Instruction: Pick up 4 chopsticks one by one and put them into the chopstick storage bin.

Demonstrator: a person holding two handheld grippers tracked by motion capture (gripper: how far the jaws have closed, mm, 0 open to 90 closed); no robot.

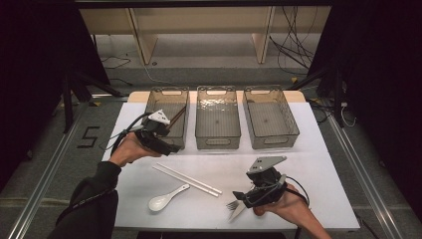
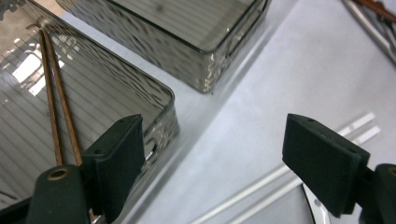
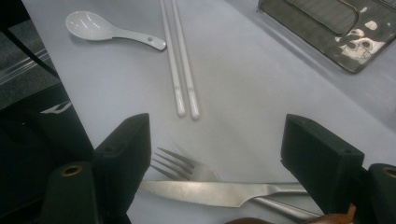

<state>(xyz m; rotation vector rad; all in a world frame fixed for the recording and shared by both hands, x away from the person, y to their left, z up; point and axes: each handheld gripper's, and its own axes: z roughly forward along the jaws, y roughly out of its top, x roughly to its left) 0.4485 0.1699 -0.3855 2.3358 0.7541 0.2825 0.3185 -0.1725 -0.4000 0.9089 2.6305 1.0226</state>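
The left gripper view shows two brown chopsticks lying in the left bin, at ten o'clock of the left gripper, whose jaws stand wide apart around nothing. The right gripper has its jaws wide open above a knife and fork on the surface. White chopsticks lie at its twelve o'clock, a white spoon at eleven; the middle bin and right bin hold nothing.
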